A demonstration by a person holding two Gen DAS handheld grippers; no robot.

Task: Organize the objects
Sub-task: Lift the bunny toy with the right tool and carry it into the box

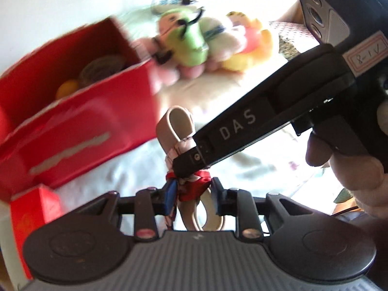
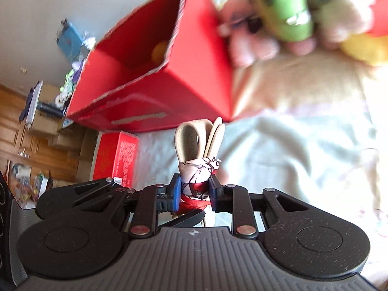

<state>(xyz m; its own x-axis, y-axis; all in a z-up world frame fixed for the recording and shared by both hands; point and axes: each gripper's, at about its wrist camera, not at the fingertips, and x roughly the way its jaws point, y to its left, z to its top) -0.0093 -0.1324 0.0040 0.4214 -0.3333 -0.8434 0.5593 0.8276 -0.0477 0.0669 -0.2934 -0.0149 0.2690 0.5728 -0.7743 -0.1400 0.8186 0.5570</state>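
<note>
Both tongs were clamped on the same item: a beige looped strap bundle (image 2: 194,143) tied with a red-and-white cloth (image 2: 197,181). Right tongs (image 2: 193,192) gripped narrow on the cloth wrap; left tongs (image 1: 193,194) gripped it too, with the right one's finger reaching in from above in the left view. The bundle was held in the air over the bed (image 2: 291,145), just short of the open red box (image 2: 155,77).

Risks as I judged them: two grips on one soft knot, so uneven pull could loosen the cloth or twist the strap out. The box sat tilted on soft bedding and could tip if nudged. Frames were blurred, so alignment was uncertain.
</note>
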